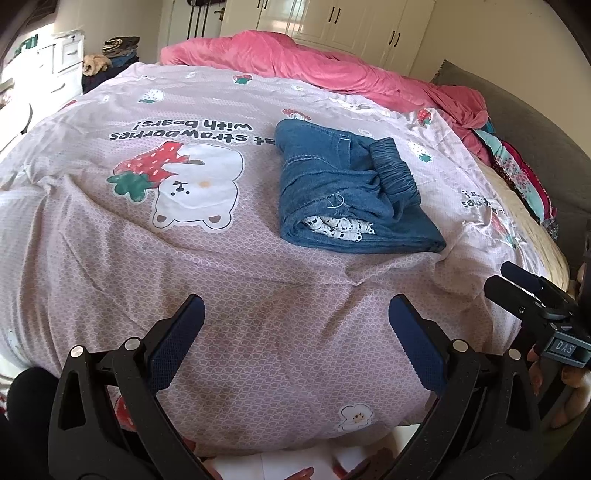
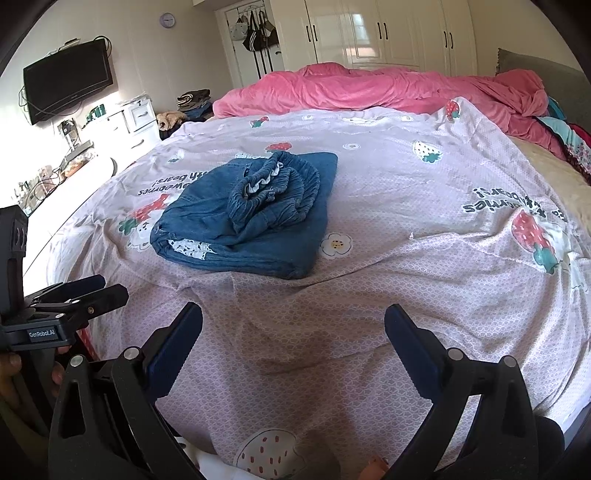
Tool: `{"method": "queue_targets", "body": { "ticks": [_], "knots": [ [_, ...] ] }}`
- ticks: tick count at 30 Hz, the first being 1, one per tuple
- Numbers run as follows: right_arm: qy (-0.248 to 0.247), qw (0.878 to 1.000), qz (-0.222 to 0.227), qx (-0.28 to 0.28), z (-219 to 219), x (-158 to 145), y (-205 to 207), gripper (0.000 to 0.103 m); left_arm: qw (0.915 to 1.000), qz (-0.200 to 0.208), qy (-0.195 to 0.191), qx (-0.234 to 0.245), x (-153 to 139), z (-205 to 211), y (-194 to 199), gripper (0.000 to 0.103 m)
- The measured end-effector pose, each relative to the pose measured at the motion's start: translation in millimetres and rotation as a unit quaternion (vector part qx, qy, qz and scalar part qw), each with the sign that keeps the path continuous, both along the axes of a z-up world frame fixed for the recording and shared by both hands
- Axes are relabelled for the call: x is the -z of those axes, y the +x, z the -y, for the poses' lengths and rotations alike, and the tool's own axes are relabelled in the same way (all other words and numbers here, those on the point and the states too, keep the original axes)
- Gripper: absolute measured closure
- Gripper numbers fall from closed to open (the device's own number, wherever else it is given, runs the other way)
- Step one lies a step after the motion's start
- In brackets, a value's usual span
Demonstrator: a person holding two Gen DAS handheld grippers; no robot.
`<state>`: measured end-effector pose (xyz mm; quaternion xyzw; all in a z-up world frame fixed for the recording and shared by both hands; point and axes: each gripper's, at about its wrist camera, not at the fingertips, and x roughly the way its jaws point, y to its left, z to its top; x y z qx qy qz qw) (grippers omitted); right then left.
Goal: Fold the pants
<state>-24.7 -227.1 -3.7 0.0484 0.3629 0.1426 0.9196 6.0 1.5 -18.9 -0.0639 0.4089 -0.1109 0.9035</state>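
Small blue denim pants [image 1: 347, 192] lie folded into a compact bundle on the pale pink bedsheet printed with strawberries and bears [image 1: 184, 266]. Elastic gathered waistband on top of the bundle, toward its far right side; white lace trim shows at the near edge of the fold. Bundle rests flat, nothing touching it.

Left gripper [image 1: 295, 339]: black frame, dark blue padded fingers [image 1: 177, 339] spread wide, nothing between them. It hovers over bare sheet, near side of the bed, well apart from the pants, which sit farther off and slightly right in its view.

Right gripper [image 2: 293, 343]: fingers likewise spread wide and empty, over bare sheet at the near edge. From this view the pants [image 2: 247, 214] lie farther off and to the left. The left gripper's tool shows at the left edge of this view.

A crumpled pink blanket [image 2: 369, 88] runs across the far end of the bed. White wardrobe doors with dark handles [image 2: 369, 33] behind it. Black flat-screen television [image 2: 68, 79] on the left wall; white drawer unit [image 2: 136, 114] below and right of it.
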Motion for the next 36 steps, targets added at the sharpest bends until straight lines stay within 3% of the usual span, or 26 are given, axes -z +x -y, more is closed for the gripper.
{"method": "queue_targets", "body": {
  "ticks": [36],
  "knots": [
    [-0.002, 1.000, -0.003, 0.002, -1.2, 1.1, -1.1, 0.004, 1.0000, 0.004, 0.004, -0.004, -6.2, -1.8, -1.9, 0.009]
  ]
}}
